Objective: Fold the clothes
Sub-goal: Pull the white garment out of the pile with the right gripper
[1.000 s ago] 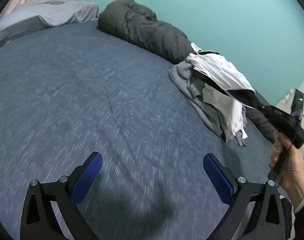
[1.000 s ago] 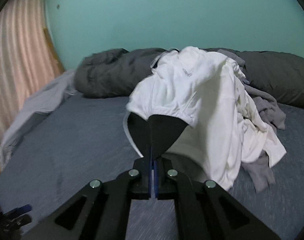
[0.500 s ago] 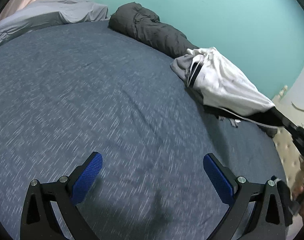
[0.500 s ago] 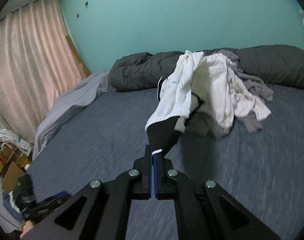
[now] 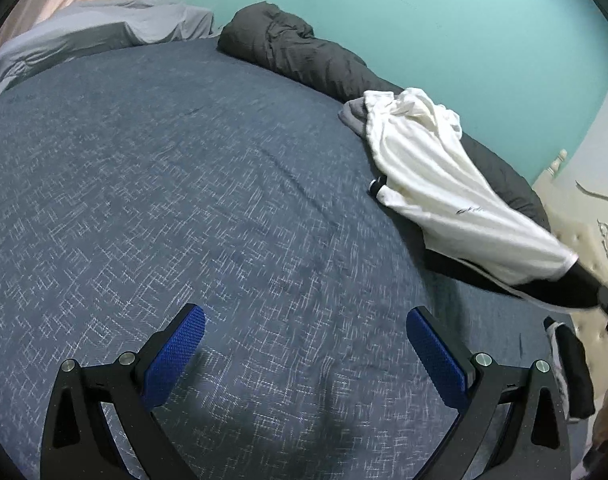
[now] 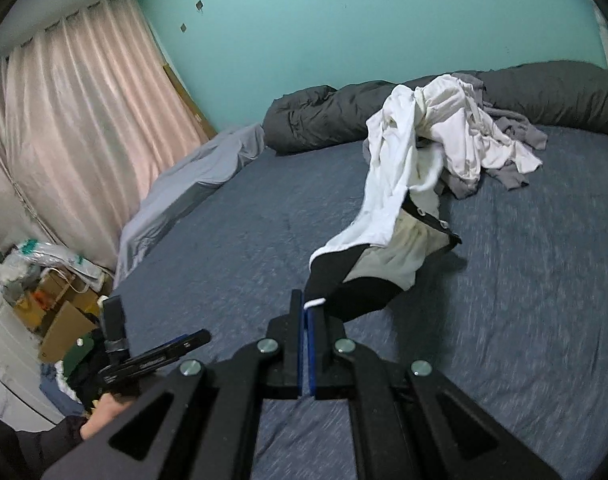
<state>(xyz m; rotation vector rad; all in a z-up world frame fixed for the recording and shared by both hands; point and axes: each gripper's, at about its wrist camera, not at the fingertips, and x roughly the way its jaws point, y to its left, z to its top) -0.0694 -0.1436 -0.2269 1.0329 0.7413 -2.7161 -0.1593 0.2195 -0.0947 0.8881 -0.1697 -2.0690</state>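
Right gripper (image 6: pixel 306 320) jaws pinching limp white garment's (image 6: pixel 388 184) black cuff; left gripper (image 5: pixel 304 344) jaws wide.

Home bedroom: bed (image 5: pixel 184 184), curtains (image 6: pixel 76 128).

Dragged white-and-black garment (image 6: pixel 388 208) off the clothes pile (image 6: pixel 500 148), now stretched across the blue bedsheet (image 6: pixel 232 240). Pulled farther from the grey duvet (image 6: pixel 316 116).

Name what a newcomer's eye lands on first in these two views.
The white-and-black garment, stretched from the clothes pile near the dark grey duvet down to the right gripper, which is shut on its black end. Next, the left gripper, open and empty over the bare blue bedsheet. Pink curtains hang at left.
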